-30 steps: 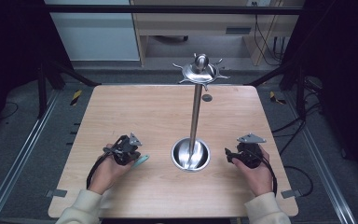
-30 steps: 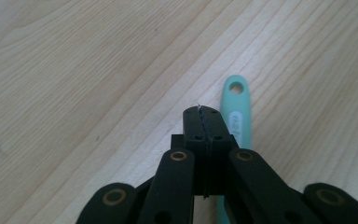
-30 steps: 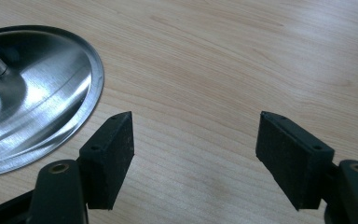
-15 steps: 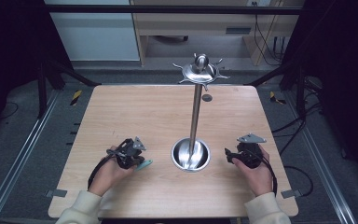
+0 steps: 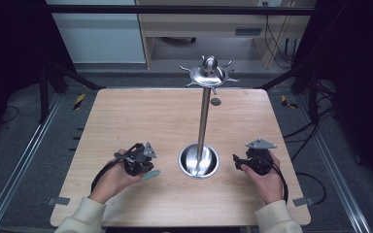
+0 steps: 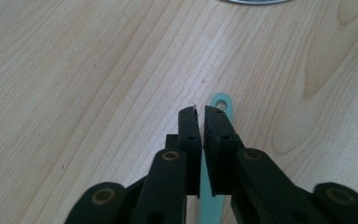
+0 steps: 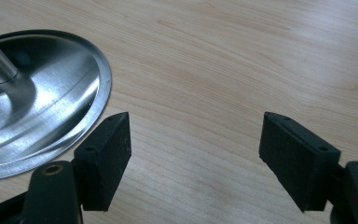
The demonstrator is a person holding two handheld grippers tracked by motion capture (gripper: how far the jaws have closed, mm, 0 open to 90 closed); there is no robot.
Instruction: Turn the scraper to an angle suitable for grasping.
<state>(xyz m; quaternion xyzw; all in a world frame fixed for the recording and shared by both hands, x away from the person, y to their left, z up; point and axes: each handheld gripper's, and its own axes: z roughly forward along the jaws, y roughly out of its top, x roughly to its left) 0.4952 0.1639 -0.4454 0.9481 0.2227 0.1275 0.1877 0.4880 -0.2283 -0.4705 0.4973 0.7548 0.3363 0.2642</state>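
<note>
1. High view: Left gripper sits low over the surface, front-left of the steel hook stand. A teal strip pokes out at its tip, pointing twd the stand's base, prob. to hang it on a top hook by its end hole. Right gripper rests just right of the base, jaws facing it, apart from it.
2. Left gripper view: left gripper jaws nearly together w/ a slim slit, and they've just been easing open. Teal strip runs along under/btwn them, holed end past the tips. Can't tell if it's pinched or just lying on the wood.
3. Right gripper view: right gripper is released, jaws wide and just been opening, bare wood btwn them. Base is close at left, untouched. Looks parked, prob. ready to steady the stand.
</note>
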